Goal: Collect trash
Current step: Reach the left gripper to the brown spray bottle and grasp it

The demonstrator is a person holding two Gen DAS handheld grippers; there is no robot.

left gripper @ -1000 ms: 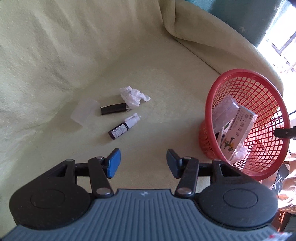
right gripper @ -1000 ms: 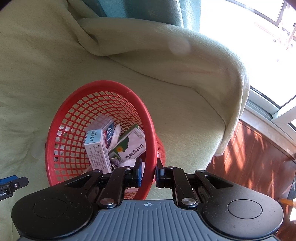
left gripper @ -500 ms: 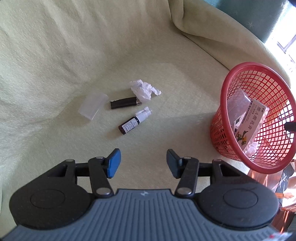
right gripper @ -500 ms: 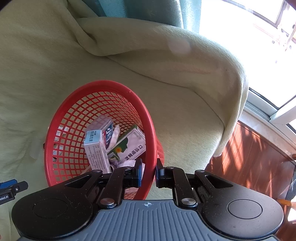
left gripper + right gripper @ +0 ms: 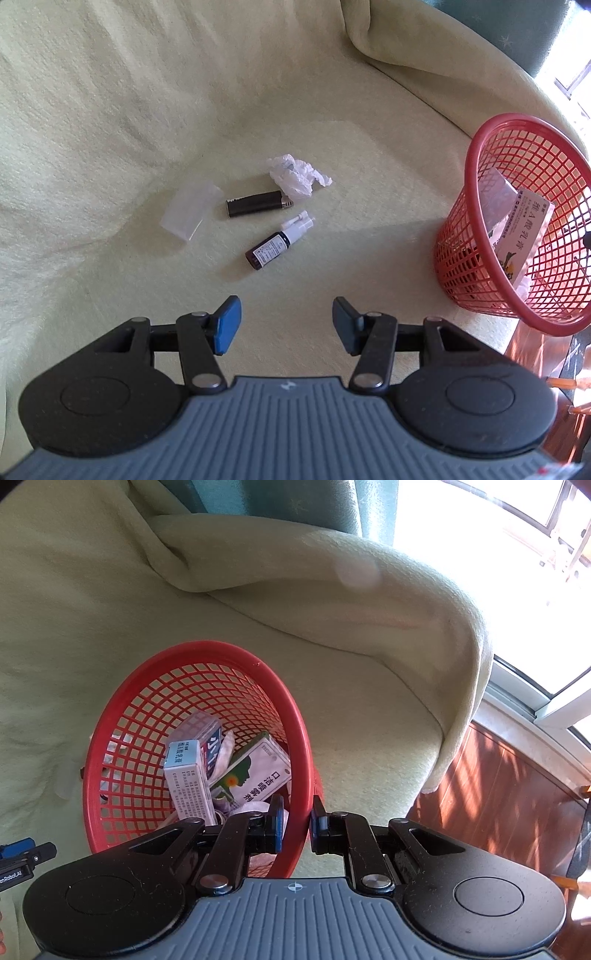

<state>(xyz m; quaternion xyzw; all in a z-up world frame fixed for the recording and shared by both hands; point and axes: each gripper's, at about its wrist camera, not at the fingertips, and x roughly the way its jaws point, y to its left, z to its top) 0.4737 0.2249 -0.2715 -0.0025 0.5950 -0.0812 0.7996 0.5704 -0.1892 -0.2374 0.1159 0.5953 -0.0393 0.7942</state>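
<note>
L gripper point(image 5: 284, 325) wide, holds nothing. R gripper point(image 5: 297, 825) pinches red basket point(image 5: 301, 738) rim. Box point(image 5: 253, 775) inside reads "口洁喷雾剂".

Red basket point(image 5: 476, 221) cropped at edge

Red mesh, pale green cloth

My red lattice basket point(image 5: 480, 229) sits right; black lighter point(image 5: 255, 204), white tissue point(image 5: 295, 177) on pale green cover point(image 5: 110, 110).

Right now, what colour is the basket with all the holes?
The basket is red. The right wrist view shows it best, with the right gripper clamped on its rim.
</note>
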